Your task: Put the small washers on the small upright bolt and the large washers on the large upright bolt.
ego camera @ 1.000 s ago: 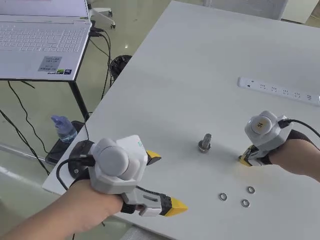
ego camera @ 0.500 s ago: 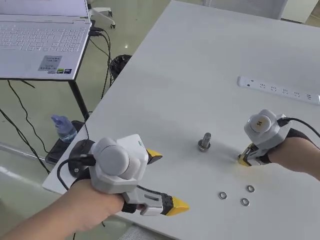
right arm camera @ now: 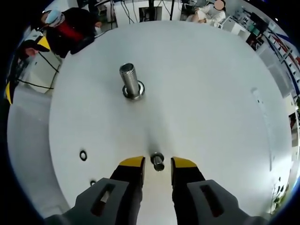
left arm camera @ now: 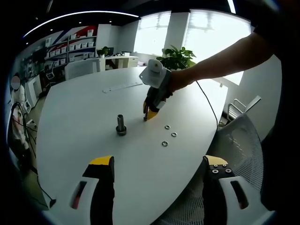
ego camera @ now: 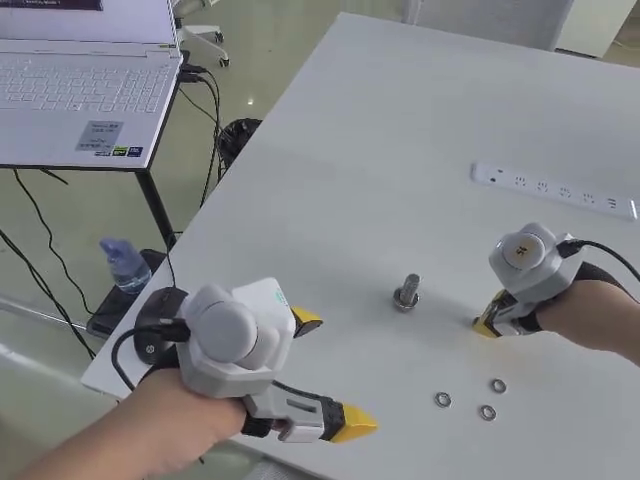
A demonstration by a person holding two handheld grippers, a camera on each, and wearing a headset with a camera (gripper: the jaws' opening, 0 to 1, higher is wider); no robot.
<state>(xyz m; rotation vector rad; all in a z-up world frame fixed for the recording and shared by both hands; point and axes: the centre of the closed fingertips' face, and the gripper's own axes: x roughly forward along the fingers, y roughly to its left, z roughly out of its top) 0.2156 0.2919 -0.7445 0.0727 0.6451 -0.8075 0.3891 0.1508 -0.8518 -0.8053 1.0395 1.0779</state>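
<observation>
Far to the left of my left gripper (ego camera: 330, 372), away from the table (ego camera: 400, 120), an open laptop (ego camera: 80, 80) stands on a dark stand. Below it, a water bottle (ego camera: 125, 262) is on the floor.

My left gripper hangs over the near edge of the table. Its two yellow-tipped jaws are spread wide apart and there is nothing between them.

Ahead of this gripper, a little toward its left jaw, the large upright bolt (left arm camera: 121, 125) stands on its wide base on the table, well apart from the jaws. Also ahead, but more in the middle between the jaws and nearer than my other gripper, three loose washers (ego camera: 487, 412) lie flat in a small group, close together but not touching. I cannot tell if they are the small or the large ones.

My right gripper (ego camera: 490, 322) is low over the table, with its tips pointing down. In the right gripper view the small upright bolt (right arm camera: 157, 161) stands just between the two jaw tips. The jaws are only narrowly apart, one on each side of it, and I see a thin white gap on both sides. From this gripper, the large bolt is ahead and slightly left, and the washers are to the left, beside the left jaw.

Beyond my right gripper, a white power strip (ego camera: 555, 190) lies on the table.
</observation>
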